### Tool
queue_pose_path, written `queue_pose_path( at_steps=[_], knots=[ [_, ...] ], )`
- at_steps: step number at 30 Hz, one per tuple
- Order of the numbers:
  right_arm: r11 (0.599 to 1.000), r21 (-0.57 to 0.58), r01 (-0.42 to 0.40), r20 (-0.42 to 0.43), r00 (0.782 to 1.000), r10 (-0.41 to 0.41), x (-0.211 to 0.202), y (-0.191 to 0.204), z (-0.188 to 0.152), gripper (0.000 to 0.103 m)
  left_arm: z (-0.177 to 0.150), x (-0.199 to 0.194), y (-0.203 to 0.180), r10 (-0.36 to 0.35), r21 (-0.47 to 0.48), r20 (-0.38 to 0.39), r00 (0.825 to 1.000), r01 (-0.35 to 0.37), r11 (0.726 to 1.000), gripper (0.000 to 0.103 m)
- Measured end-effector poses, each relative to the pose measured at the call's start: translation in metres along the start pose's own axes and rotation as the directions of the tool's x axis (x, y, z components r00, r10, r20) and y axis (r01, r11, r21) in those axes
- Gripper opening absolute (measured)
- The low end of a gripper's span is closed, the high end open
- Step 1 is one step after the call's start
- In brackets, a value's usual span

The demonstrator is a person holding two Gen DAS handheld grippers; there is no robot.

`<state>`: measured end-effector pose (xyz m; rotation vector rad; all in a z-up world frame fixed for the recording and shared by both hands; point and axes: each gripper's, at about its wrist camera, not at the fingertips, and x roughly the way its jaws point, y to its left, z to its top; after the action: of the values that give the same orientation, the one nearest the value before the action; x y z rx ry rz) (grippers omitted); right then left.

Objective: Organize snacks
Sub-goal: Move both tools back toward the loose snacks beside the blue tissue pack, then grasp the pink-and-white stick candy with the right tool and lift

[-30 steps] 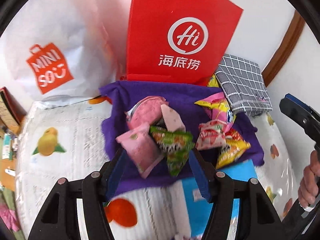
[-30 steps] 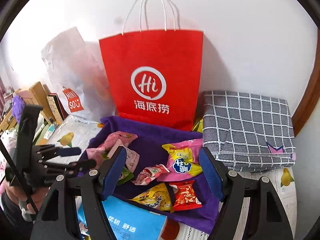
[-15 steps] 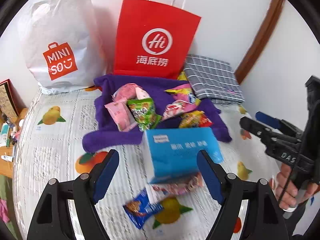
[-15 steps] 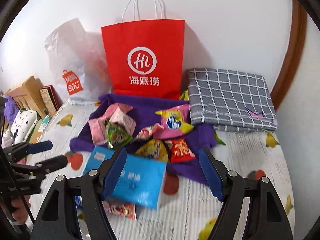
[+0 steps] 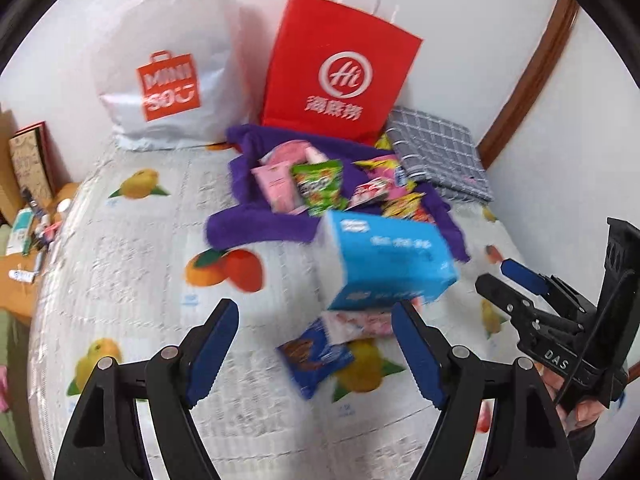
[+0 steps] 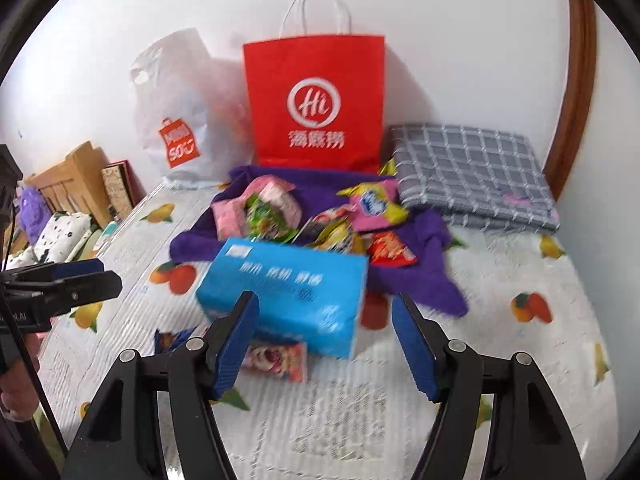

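Note:
Several snack packets lie piled on a purple towel on the bed. A blue box lies in front of the pile, on top of a pink packet. A dark blue packet lies nearer. My left gripper is open and empty, held back above the bed. My right gripper is open and empty, just short of the blue box. Each gripper also shows in the other's view, the right one and the left one.
A red paper bag and a white MINISO bag stand against the wall. A folded grey checked cloth lies at the right. The fruit-print bedsheet spreads to the left; clutter lies past its left edge.
Both grippers have pulled back from the snack pile, so more of the bed shows. The blue box and the packets under it have come into view. Both stay open.

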<state>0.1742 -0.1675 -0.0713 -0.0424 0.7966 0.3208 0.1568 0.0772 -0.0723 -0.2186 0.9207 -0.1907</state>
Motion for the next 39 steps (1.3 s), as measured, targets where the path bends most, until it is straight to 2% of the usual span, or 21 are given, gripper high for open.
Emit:
queue_pose_path(
  at_steps=[3, 6, 13, 21, 26, 30, 32, 34, 36, 39],
  knots=[
    [0.997, -0.030, -0.064, -0.037, 0.997, 0.063, 0.014, 0.013, -0.013, 0.061, -0.009, 0.001, 0.014, 0.044, -0.007, -0.003, 0.999, -0.044, 0.999, 0.077],
    [0.993, -0.063, -0.100, -0.068, 0.993, 0.096, 0.029, 0.027, -0.023, 0.056, -0.015, 0.002, 0.030, 0.038, -0.032, -0.015, 0.999, -0.038, 0.999, 0.078],
    [0.978, -0.135, -0.160, -0.115, 0.983, 0.145, 0.058, 0.049, -0.031, 0.056, -0.025, 0.006, 0.054, 0.026, -0.049, -0.024, 0.999, -0.027, 0.998, 0.078],
    [0.950, -0.263, -0.167, -0.216, 0.970, 0.110, 0.092, 0.066, -0.029, 0.057, -0.029, 0.012, 0.064, -0.009, -0.042, -0.036, 0.999, 0.007, 0.999, 0.078],
    [0.945, -0.264, -0.194, -0.319, 0.942, 0.105, 0.102, 0.063, -0.039, 0.057, -0.033, 0.014, 0.066, -0.038, -0.038, -0.043, 0.998, 0.037, 0.999, 0.078],
    [0.947, -0.245, -0.206, -0.333, 0.935, 0.117, 0.091, 0.059, -0.049, 0.057, -0.036, 0.015, 0.067, -0.048, -0.040, -0.048, 0.998, 0.046, 0.998, 0.078],
    [0.948, -0.255, -0.189, -0.324, 0.941, 0.100, 0.086, 0.061, -0.055, 0.057, -0.037, 0.016, 0.066, -0.051, -0.040, -0.047, 0.998, 0.049, 0.998, 0.078],
    [0.951, -0.254, -0.174, -0.288, 0.953, 0.097, 0.081, 0.063, -0.061, 0.052, -0.039, 0.016, 0.065, -0.055, -0.040, -0.050, 0.997, 0.053, 0.998, 0.078],
    [0.957, -0.221, -0.187, -0.266, 0.956, 0.125, 0.077, 0.062, -0.065, 0.034, -0.041, 0.018, 0.063, -0.054, -0.036, -0.056, 0.997, 0.052, 0.998, 0.078],
    [0.974, -0.182, -0.137, -0.218, 0.971, 0.096, 0.071, 0.060, -0.071, 0.024, -0.045, 0.019, 0.059, -0.044, -0.022, -0.062, 0.997, 0.043, 0.999, 0.078]
  ],
)
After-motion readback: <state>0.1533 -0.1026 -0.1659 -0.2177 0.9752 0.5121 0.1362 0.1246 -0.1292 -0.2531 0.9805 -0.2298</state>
